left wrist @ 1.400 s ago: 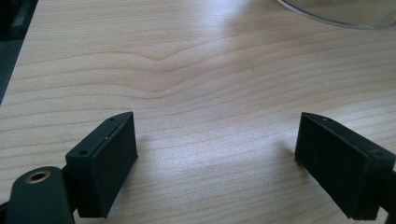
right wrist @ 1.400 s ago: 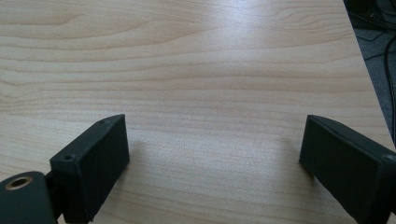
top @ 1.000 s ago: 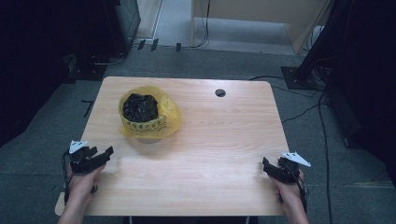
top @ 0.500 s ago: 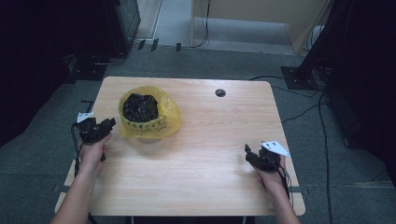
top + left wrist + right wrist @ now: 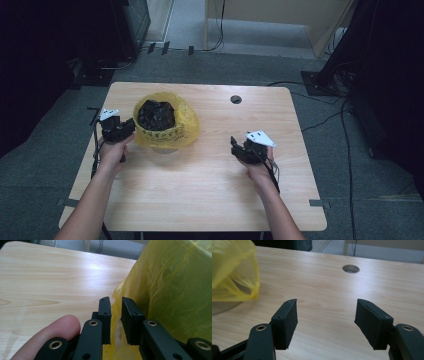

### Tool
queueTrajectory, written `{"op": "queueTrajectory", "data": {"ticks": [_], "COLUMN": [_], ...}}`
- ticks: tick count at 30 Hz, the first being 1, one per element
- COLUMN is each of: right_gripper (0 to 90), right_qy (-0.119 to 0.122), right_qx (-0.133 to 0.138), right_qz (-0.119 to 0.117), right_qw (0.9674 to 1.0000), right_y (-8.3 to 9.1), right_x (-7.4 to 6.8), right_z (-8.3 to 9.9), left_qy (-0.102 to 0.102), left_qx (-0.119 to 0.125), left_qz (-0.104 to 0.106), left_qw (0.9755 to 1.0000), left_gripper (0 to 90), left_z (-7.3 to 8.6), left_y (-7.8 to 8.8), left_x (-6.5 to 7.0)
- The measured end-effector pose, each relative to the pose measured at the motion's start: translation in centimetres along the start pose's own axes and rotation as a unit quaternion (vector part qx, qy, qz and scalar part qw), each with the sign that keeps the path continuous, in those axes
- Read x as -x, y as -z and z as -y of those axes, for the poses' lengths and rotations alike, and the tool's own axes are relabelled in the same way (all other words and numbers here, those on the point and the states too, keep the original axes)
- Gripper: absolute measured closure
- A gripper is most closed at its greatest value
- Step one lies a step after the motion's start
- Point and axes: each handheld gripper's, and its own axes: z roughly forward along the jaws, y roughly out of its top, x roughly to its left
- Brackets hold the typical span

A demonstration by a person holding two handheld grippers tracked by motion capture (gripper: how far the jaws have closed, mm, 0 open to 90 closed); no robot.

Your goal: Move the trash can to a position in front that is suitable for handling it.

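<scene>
Beside left tool [image 5: 115, 322], yellow bag [image 5: 172, 290].

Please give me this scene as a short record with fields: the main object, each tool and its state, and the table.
main object: yellow plastic bag with dark contents, standing on the table's left half
left tool: at the bag's left side; jaws have just been closing, a narrow gap left, a fold of bag film between them; pressing cannot be told
right tool: over bare wood, apart from the bag, jaws open, nothing between them
table: light wood, round hole near the far edge
</scene>
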Motion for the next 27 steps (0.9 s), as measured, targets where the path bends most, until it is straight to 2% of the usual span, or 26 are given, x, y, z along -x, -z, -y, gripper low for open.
{"op": "queueTrajectory", "data": {"ticks": [1,2,4,13,19,25,27], "right_gripper": [36.2,37.9,38.8,43.2,47.0,52.0,56.7], "right_qy": [0.000,-0.001,-0.005,-0.022,-0.023,-0.012,-0.013], "right_qx": [0.000,0.003,0.006,0.012,0.014,0.007,0.006], "right_qz": [0.000,-0.004,-0.006,-0.013,-0.013,-0.015,-0.012], "right_qw": [1.0000,1.0000,0.9999,0.9996,0.9996,0.9998,0.9998], "right_y": [0.0,-0.6,-1.2,-3.2,-4.3,-5.6,-5.8], "right_x": [0.0,-0.9,-1.5,-3.1,-4.3,-5.9,-6.2], "right_z": [0.0,-0.7,-1.4,-4.3,-5.0,-5.1,-5.0], "left_qy": [0.000,-0.001,-0.002,-0.005,-0.012,-0.019,-0.022], "left_qx": [0.000,-0.001,-0.005,-0.015,-0.019,-0.023,-0.023], "left_qz": [0.000,0.004,0.010,0.023,0.035,0.042,0.041], "left_qw": [1.0000,1.0000,0.9999,0.9996,0.9992,0.9987,0.9986], "left_gripper": [77.7,77.7,77.7,78.0,78.2,79.5,81.9], "left_z": [0.0,0.0,0.0,0.5,0.6,0.8,0.9], "left_y": [0.0,-0.3,-0.5,-1.4,-1.8,-2.1,-2.1], "left_x": [0.0,0.5,1.0,2.7,3.7,4.9,5.3]}}
